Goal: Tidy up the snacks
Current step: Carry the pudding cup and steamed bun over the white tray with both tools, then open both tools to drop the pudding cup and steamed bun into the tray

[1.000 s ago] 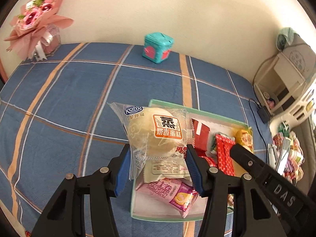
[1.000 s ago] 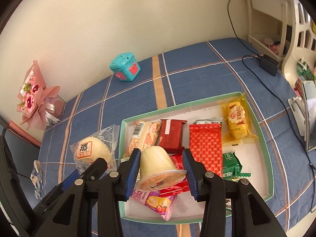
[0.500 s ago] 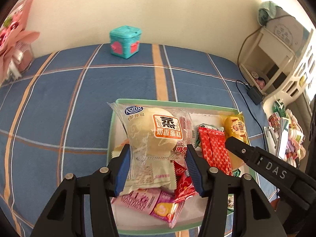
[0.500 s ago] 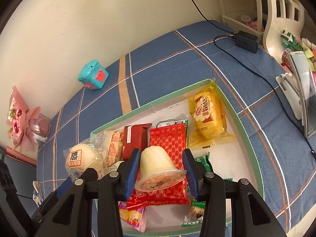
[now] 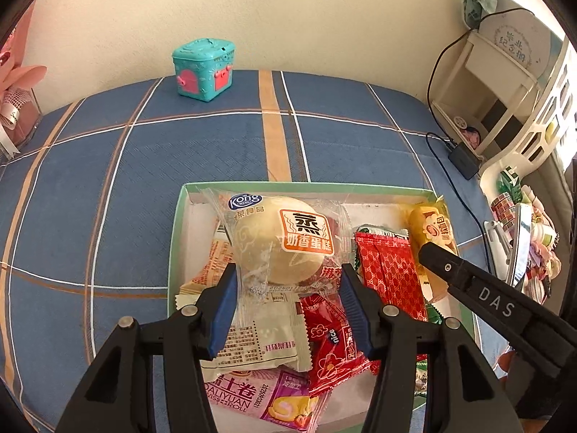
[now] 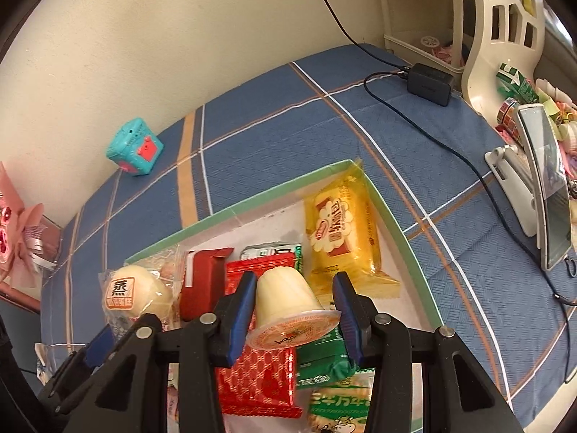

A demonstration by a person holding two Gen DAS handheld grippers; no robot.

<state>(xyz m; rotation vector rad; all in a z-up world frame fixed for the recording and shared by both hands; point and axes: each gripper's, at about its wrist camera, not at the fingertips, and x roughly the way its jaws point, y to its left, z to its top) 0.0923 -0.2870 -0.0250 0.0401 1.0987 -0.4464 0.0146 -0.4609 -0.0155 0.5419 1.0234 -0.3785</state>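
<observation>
My left gripper (image 5: 288,306) is shut on a wrapped steamed cake (image 5: 281,241), a pale round bun in clear plastic, held over the left half of the green-rimmed box (image 5: 176,223). My right gripper (image 6: 294,312) is shut on a pale yellow jelly cup (image 6: 285,299), held over the box (image 6: 404,241). The box holds several snacks: a red patterned packet (image 5: 389,274), a yellow cake packet (image 6: 340,231), a dark red packet (image 6: 202,281) and a green packet (image 6: 321,357). The steamed cake also shows in the right wrist view (image 6: 135,294).
The box lies on a blue plaid bedspread (image 5: 144,166). A teal toy chest (image 5: 203,68) stands by the wall. A charger and black cable (image 6: 429,79) lie at the right. A phone on a stand (image 6: 541,180) and a white shelf (image 5: 505,83) are at the right edge.
Both grippers have moved to the right over the box, each with its snack still in it. The left gripper now holds the steamed cake above the box instead of beside it.
</observation>
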